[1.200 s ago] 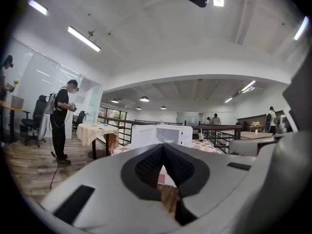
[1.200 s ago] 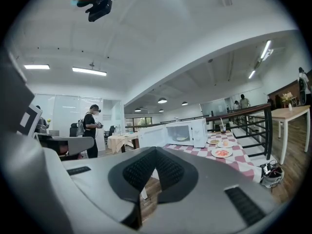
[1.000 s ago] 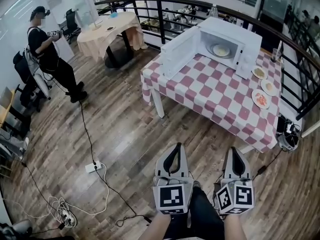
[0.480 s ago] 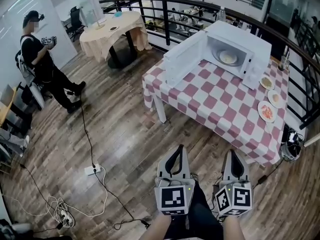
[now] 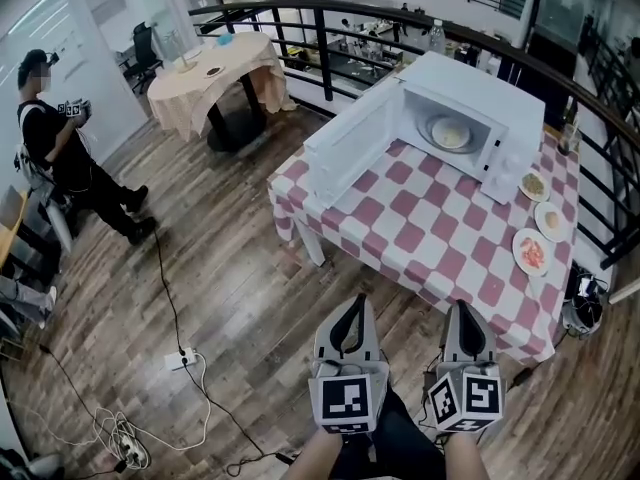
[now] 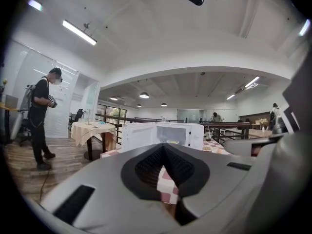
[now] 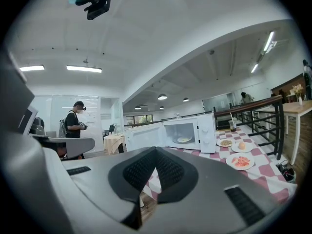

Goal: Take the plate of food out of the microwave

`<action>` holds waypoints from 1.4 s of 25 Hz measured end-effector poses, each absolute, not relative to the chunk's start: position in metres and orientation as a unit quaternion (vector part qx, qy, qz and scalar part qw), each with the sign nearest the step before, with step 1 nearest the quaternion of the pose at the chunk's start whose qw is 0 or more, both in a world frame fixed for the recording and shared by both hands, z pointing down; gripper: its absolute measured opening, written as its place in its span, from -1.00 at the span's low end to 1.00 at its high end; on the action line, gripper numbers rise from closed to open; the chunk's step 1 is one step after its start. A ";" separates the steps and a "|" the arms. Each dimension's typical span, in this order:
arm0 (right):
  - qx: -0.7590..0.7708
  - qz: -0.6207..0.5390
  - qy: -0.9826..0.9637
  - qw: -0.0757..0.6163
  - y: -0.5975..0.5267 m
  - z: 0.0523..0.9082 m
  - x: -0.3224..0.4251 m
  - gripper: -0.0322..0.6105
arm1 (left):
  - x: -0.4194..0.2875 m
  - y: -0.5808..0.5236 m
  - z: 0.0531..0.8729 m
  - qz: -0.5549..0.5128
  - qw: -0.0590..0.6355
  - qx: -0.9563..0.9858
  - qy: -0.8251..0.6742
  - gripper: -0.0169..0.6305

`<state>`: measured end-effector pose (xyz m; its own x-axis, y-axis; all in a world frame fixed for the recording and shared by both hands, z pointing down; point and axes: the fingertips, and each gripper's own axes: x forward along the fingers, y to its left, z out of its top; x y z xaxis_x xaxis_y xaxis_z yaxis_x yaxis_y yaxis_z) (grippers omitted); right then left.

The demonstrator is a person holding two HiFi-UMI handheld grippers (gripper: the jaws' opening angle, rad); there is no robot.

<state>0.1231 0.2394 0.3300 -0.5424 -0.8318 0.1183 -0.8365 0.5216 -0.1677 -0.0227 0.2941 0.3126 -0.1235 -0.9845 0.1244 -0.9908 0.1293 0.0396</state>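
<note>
A person [image 5: 55, 158] stands well apart from the draped round table [image 5: 215, 68] — three plates [image 5: 549, 220] lie on the checkered tablecloth [image 5: 420, 230].

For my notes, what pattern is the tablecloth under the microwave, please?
The tablecloth has red and white checks; head view.

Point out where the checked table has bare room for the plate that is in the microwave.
Free: the wide stretch of checked table in front of the microwave, between its open door and the near edge. Crowded: the right edge, where three plates stand in a row.
</note>
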 end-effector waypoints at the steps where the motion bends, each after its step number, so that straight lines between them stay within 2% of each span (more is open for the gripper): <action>1: 0.478 0.102 -0.872 0.012 0.231 0.329 0.122 -0.92 | -0.023 0.286 0.312 0.026 0.060 0.660 -0.749 -0.91; 10: 0.474 0.110 -0.874 0.009 0.162 0.328 0.110 -0.92 | -0.031 0.217 0.310 0.029 0.070 0.658 -0.749 -0.91; 13: 0.473 0.112 -0.874 0.007 0.143 0.330 0.108 -0.92 | -0.034 0.198 0.308 0.023 0.048 0.660 -0.750 -0.91; 26: 0.474 0.124 -0.871 0.013 0.101 0.341 0.107 -0.92 | -0.032 0.152 0.316 0.038 0.073 0.665 -0.742 -0.91; 35: 0.483 0.129 -0.866 0.014 0.071 0.344 0.104 -0.92 | -0.038 0.117 0.317 0.034 0.055 0.673 -0.737 -0.91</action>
<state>0.1042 0.0714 0.3436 -0.5323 -0.8335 0.1481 -0.8406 0.4996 -0.2094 -0.0383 0.1166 0.3174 -0.0874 -0.9880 0.1270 -0.9956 0.0910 0.0229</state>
